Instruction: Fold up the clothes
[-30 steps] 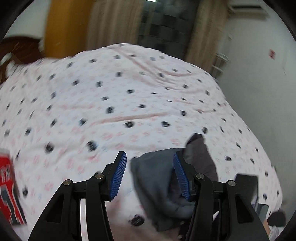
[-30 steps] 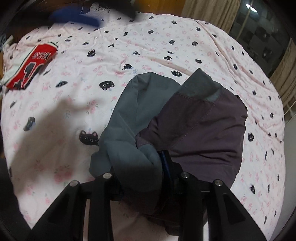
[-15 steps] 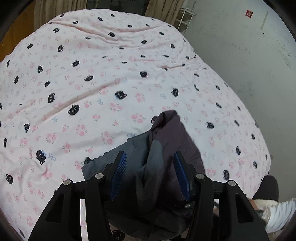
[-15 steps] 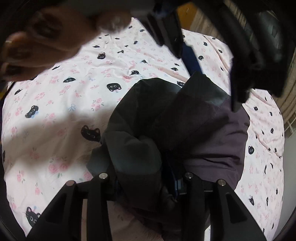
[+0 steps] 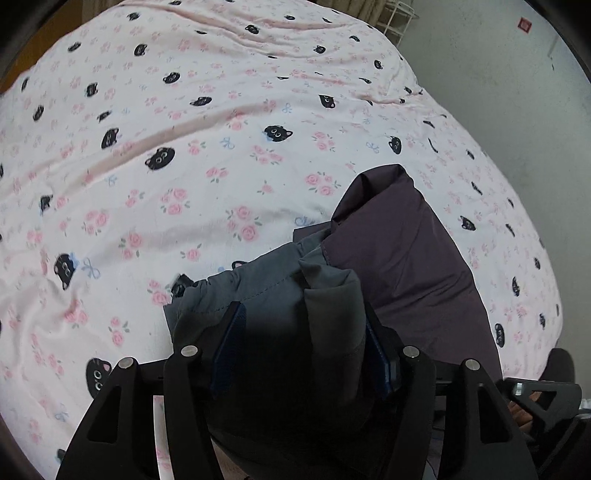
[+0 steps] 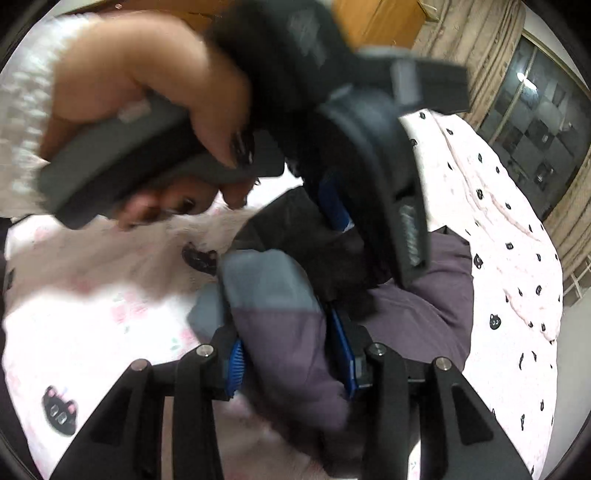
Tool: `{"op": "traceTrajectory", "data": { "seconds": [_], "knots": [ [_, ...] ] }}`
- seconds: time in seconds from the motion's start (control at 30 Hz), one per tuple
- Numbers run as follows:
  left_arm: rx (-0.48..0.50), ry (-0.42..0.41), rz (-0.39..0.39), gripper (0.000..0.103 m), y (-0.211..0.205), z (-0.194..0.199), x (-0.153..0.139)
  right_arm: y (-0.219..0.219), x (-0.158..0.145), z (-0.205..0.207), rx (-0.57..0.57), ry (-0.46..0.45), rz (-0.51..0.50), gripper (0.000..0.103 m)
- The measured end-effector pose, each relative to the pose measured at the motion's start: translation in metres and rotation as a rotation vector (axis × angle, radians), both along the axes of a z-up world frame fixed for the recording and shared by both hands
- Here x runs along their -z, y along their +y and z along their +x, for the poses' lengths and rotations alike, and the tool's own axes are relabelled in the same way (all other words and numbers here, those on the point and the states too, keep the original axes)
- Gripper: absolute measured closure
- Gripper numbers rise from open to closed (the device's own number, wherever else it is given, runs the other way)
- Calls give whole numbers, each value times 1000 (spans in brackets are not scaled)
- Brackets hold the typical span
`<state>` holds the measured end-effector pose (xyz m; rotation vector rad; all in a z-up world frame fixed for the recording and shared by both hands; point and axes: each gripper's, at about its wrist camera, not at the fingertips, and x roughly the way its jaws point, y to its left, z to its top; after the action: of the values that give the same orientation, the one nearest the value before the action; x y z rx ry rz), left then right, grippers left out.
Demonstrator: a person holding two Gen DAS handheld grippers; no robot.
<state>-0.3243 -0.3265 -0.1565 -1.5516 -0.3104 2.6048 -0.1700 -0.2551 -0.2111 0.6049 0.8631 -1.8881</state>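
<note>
Left wrist view gives us the widest look at the bed (image 5: 207,155), its pink sheet printed with roses and black cat faces, plus a pale wall (image 5: 509,85) and a white wire rack (image 5: 399,16) at the far edge. Right wrist view shows instead what the other lacks: beige curtains (image 6: 476,40), a dark window (image 6: 535,122), and a person's hand (image 6: 147,107) wrapped round the grey handle of the left hand-held gripper (image 6: 334,206), which comes down over the clothes.

We count one garment (image 5: 402,258), grey and dark purple, bunched near the bed's near edge. We count two hand-held grippers.

In the left view, the left hand-held gripper (image 5: 301,339) straddles a grey fold; its jaws have just been opening, and we cannot tell whether the blue pads still press it. In the right view, the right hand-held gripper (image 6: 291,347) has a grey-and-purple fold between its pads, jaws also just opening, grip unclear.
</note>
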Motion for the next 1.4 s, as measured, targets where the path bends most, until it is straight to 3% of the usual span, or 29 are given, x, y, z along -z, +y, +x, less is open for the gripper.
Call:
{"op": "traceTrajectory", "data": {
  "seconds": [0.13,0.3,0.43,0.57,0.77,0.93,0.97,1.07,1.2,1.27,1.4],
  "knots": [
    [-22,12,36,46,-9,6,5,25,-28,12,-82,-59,-92,54],
    [-46,44,66,46,-13,12,5,70,-69,-27,-55,-265,-243,52],
    [-55,53,70,46,-14,15,6,79,-71,-66,-2,-379,-253,53],
    [-56,52,69,46,-15,17,10,69,-38,-73,34,-478,-162,58],
    [-102,77,32,46,-17,30,5,62,-10,-76,29,-484,-113,53],
    [-134,225,-37,46,1,68,-41,56,-4,-71,11,-473,-104,40],
    [-128,261,-36,46,7,78,-52,54,-3,-70,3,-472,-104,33],
    [-68,312,44,46,25,102,-72,52,-2,-63,-19,-459,-103,19],
    [-24,320,124,46,38,113,-72,53,-3,-59,-28,-450,-115,18],
    [-15,295,135,47,38,109,-64,60,-8,-62,-27,-467,-149,23],
    [33,234,119,80,44,100,-53,80,-17,-79,17,-521,-204,72]
  ]
}}
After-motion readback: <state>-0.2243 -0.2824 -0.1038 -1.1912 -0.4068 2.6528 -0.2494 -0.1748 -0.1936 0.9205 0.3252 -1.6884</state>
